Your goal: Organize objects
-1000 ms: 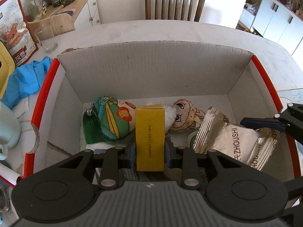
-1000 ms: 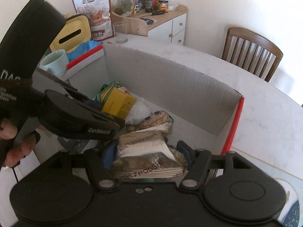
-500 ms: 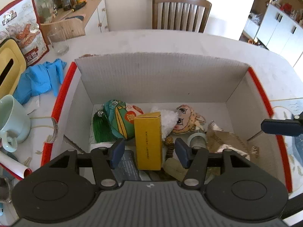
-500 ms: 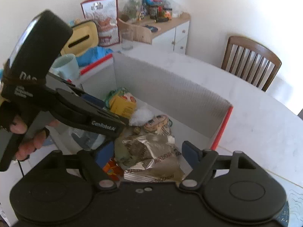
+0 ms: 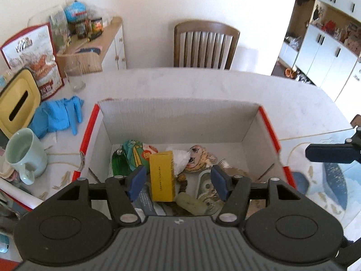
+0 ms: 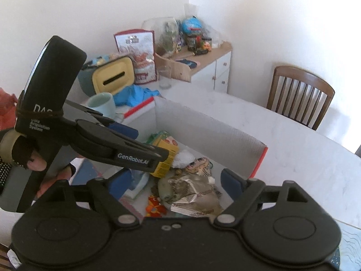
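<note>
While both tongs hang spread, one box [image 5: 126, 122] holds one yellow carton [image 5: 162, 176] and one foil packet [image 6: 194, 197].

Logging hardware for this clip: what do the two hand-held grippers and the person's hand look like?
Both hand-held grippers, left and right, are matte black with blue finger pads and silver pivot screws. The left body carries white "GenRobot.AI" and "DAS" lettering. The person's hand wears a black fingerless glove.
</note>
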### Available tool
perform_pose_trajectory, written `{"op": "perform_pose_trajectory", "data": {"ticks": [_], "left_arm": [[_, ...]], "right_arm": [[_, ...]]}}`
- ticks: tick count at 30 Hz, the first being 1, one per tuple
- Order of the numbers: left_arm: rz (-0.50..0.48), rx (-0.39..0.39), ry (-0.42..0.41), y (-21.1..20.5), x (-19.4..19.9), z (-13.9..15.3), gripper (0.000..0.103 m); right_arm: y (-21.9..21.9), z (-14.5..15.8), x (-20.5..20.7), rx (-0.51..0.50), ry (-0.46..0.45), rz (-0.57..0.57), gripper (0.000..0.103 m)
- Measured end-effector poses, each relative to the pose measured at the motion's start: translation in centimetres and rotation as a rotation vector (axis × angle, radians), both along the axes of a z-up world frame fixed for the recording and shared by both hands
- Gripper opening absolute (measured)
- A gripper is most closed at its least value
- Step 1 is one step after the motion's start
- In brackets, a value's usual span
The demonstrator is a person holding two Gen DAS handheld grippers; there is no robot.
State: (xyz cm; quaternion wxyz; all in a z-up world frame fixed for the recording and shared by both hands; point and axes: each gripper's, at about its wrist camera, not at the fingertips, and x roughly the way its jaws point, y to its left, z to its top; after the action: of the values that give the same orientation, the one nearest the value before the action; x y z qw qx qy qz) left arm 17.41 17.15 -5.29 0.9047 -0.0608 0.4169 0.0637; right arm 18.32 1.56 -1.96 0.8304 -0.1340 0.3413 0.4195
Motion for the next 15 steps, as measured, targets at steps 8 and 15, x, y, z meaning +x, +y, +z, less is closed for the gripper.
{"op": "perform_pose_trajectory", "data": {"ticks": [8,15], "left_arm": [[-0.011,0.002,-0.065,-1.5,-2.2,2.1,0.070],[-0.014,-0.013,-0.120,-2.8,-3.7,3.2,0.085]], "right_arm": [[-1.8,1.6,-1.6,0.053,-0.026,0.017,0.090],[-3.8,2.2,-2.8,0.093,-0.042,0.029,0.098]]}}
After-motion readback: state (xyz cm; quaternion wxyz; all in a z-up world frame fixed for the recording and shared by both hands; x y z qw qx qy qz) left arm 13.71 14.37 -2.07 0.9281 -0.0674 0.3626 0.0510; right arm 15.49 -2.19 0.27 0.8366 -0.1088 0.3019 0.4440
